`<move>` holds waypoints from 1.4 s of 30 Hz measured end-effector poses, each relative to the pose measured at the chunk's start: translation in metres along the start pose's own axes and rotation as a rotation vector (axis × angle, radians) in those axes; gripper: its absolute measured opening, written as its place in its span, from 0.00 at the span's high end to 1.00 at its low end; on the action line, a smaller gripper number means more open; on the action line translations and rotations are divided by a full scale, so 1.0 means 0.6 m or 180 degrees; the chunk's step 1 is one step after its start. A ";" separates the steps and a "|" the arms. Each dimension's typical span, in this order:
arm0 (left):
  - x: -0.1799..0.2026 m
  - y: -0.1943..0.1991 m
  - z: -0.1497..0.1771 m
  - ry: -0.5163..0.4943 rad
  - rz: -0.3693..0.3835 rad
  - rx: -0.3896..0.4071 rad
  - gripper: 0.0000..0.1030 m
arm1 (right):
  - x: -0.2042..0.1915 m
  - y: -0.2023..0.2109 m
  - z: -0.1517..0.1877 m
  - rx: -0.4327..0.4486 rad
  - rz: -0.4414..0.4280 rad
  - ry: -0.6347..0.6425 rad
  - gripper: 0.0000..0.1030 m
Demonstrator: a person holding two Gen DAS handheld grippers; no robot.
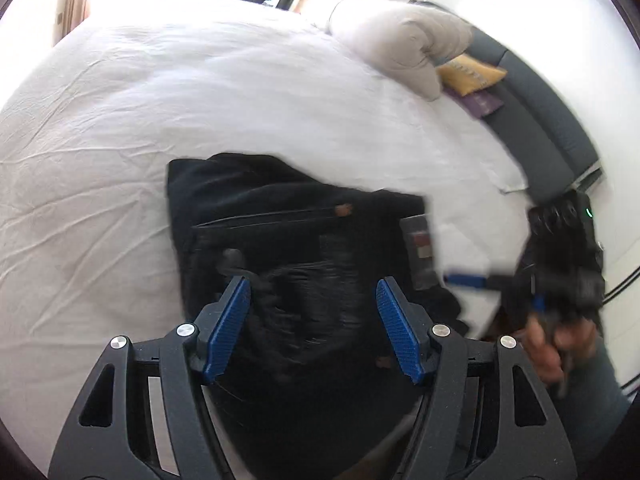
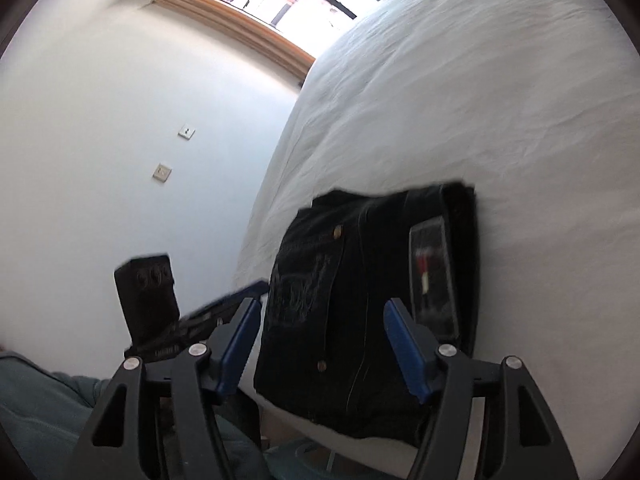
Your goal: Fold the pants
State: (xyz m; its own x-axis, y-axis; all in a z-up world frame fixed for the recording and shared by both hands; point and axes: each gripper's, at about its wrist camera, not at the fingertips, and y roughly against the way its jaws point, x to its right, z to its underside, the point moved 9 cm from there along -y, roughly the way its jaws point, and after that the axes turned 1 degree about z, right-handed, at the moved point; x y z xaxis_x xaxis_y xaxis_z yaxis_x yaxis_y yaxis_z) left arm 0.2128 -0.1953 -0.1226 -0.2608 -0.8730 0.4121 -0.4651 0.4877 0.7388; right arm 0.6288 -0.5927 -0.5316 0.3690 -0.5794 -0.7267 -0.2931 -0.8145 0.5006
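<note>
On the bed: dark denim pants (image 1: 288,240) lay as a compact folded rectangle on the white sheet (image 1: 160,100).
Left gripper (image 1: 313,292): spread wide, empty, pants at 12 o'clock.
Right gripper (image 2: 322,316): spread, empty.
Progress: folding looked finished, perhaps tidying left.

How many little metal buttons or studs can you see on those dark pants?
2 in the right wrist view: one rivet near the upper corner of the back pocket, another rivet lower, toward the near edge of the folded pants. More may be hidden in the folds.

Black pants (image 1: 288,280), white sheet (image 1: 160,100)
</note>
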 end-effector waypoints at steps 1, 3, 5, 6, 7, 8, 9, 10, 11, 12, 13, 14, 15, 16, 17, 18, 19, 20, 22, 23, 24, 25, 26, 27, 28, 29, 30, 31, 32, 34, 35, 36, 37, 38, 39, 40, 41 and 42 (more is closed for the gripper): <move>-0.010 -0.023 0.010 -0.0012 -0.0050 -0.0129 0.38 | 0.018 -0.021 0.022 -0.0124 0.0120 -0.0068 0.34; -0.015 -0.041 0.009 -0.0043 -0.0068 -0.0138 0.38 | 0.077 -0.051 0.059 -0.0305 0.0330 -0.0400 0.47; -0.002 -0.032 0.003 -0.0086 -0.0061 -0.0130 0.38 | 0.096 -0.035 0.056 -0.0131 0.0210 -0.0628 0.55; 0.002 -0.027 -0.003 -0.0062 0.0011 -0.0076 0.37 | 0.093 -0.024 0.051 -0.0108 0.0241 -0.0666 0.51; 0.007 -0.014 -0.021 -0.0040 0.0086 0.0063 0.37 | 0.085 -0.014 0.043 -0.0070 0.0310 -0.0599 0.44; 0.011 -0.008 -0.031 -0.0074 0.0073 0.0158 0.37 | 0.071 -0.005 0.032 -0.0017 0.0309 -0.0505 0.42; 0.011 -0.010 -0.045 -0.0121 0.0036 0.0193 0.37 | 0.054 0.001 0.017 0.0037 0.0236 -0.0439 0.40; 0.011 -0.020 -0.064 -0.0165 0.0014 0.0176 0.37 | 0.038 0.004 0.003 0.0089 0.0139 -0.0391 0.38; 0.009 -0.030 -0.071 -0.0169 0.0009 0.0135 0.37 | 0.022 0.004 -0.008 0.0121 0.0044 -0.0345 0.37; 0.003 -0.049 -0.081 -0.0167 -0.0017 0.0054 0.37 | 0.003 -0.001 -0.019 0.0127 -0.0079 -0.0272 0.34; -0.005 -0.075 -0.088 -0.0177 -0.0064 -0.0068 0.37 | -0.010 -0.012 -0.022 0.0089 -0.0139 -0.0203 0.30; -0.017 -0.097 -0.084 -0.0179 -0.0099 -0.0197 0.37 | -0.015 -0.026 -0.022 0.0035 -0.0129 -0.0169 0.28; -0.024 -0.116 -0.083 -0.0181 -0.0116 -0.0276 0.38 | -0.010 -0.044 -0.019 -0.0043 -0.0061 -0.0165 0.25; -0.030 -0.129 -0.081 -0.0209 -0.0120 -0.0305 0.38 | 0.010 -0.061 -0.010 -0.0142 0.0071 -0.0200 0.24; -0.029 -0.141 -0.082 -0.0298 -0.0114 -0.0277 0.38 | 0.044 -0.082 0.006 -0.0277 0.0262 -0.0310 0.27; -0.025 -0.143 -0.082 -0.0386 -0.0176 -0.0275 0.38 | 0.066 -0.097 0.017 -0.0341 0.0296 -0.0449 0.36; -0.021 -0.140 -0.083 -0.0410 -0.0205 -0.0265 0.37 | 0.076 -0.092 0.018 -0.0228 0.0268 -0.0543 0.38; -0.013 -0.121 -0.085 -0.0361 -0.0150 -0.0197 0.37 | 0.068 -0.082 0.017 -0.0170 0.0210 -0.0562 0.37; -0.006 -0.102 -0.085 -0.0246 -0.0030 -0.0059 0.37 | 0.045 -0.055 0.017 -0.0087 0.0181 -0.0458 0.29; -0.010 -0.082 -0.080 -0.0180 -0.0007 0.0019 0.37 | 0.037 -0.035 0.016 -0.0014 0.0206 -0.0361 0.29; -0.019 -0.056 -0.072 -0.0101 -0.0039 0.0084 0.37 | 0.028 -0.017 0.014 0.0072 0.0222 -0.0293 0.29; -0.027 -0.041 -0.061 -0.0036 -0.0055 0.0107 0.37 | 0.024 -0.005 0.008 0.0159 0.0226 -0.0274 0.28; -0.040 -0.021 -0.040 0.0060 -0.0046 0.0099 0.36 | 0.026 0.010 0.000 0.0272 0.0248 -0.0275 0.25; -0.047 -0.009 -0.025 0.0114 -0.0049 0.0085 0.35 | 0.038 0.028 -0.006 0.0369 0.0290 -0.0281 0.21; -0.058 -0.002 -0.011 0.0159 -0.0069 0.0062 0.32 | 0.052 0.037 -0.010 0.0424 0.0373 -0.0297 0.20; -0.073 0.005 0.007 0.0212 -0.0104 0.0023 0.31 | 0.071 0.037 -0.016 0.0411 0.0478 -0.0339 0.20; -0.085 0.009 0.023 0.0281 -0.0120 -0.0031 0.30 | 0.086 0.033 -0.017 0.0363 0.0543 -0.0388 0.20; -0.096 0.005 0.036 0.0347 -0.0120 -0.0108 0.31 | 0.092 0.027 -0.016 0.0320 0.0561 -0.0413 0.20; -0.102 0.000 0.043 0.0407 -0.0126 -0.0171 0.31 | 0.105 0.018 -0.017 0.0269 0.0591 -0.0432 0.20; -0.112 -0.007 0.051 0.0558 -0.0097 -0.0258 0.31 | 0.130 -0.002 -0.019 0.0156 0.0710 -0.0475 0.20; -0.109 -0.008 0.054 0.0572 -0.0033 -0.0275 0.30 | 0.143 -0.009 -0.012 0.0120 0.0727 -0.0487 0.20; -0.102 -0.016 0.055 0.0536 0.0023 -0.0311 0.30 | 0.146 -0.019 -0.011 0.0090 0.0707 -0.0509 0.20; -0.095 -0.025 0.056 0.0481 0.0039 -0.0350 0.30 | 0.150 -0.028 -0.014 0.0044 0.0672 -0.0525 0.20; -0.089 -0.037 0.057 0.0409 0.0017 -0.0392 0.30 | 0.152 -0.034 -0.015 0.0019 0.0688 -0.0516 0.20; -0.086 -0.050 0.060 0.0378 -0.0009 -0.0431 0.30 | 0.153 -0.037 -0.017 0.0002 0.0700 -0.0494 0.20; -0.084 -0.058 0.059 0.0399 0.0006 -0.0460 0.29 | 0.152 -0.038 -0.018 -0.0016 0.0707 -0.0473 0.20; -0.082 -0.069 0.061 0.0454 0.0027 -0.0522 0.24 | 0.152 -0.040 -0.019 -0.0044 0.0719 -0.0450 0.20; -0.083 -0.072 0.062 0.0478 0.0026 -0.0545 0.24 | 0.154 -0.046 -0.023 -0.0078 0.0729 -0.0432 0.20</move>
State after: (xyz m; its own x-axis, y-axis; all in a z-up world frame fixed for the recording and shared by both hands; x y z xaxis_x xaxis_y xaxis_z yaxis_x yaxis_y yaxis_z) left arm 0.2143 -0.1730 -0.1946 -0.1292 -0.8657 0.4837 -0.3098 0.4986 0.8096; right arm 0.6829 -0.6239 -0.6061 0.1733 -0.7410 -0.6488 -0.3334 -0.6640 0.6693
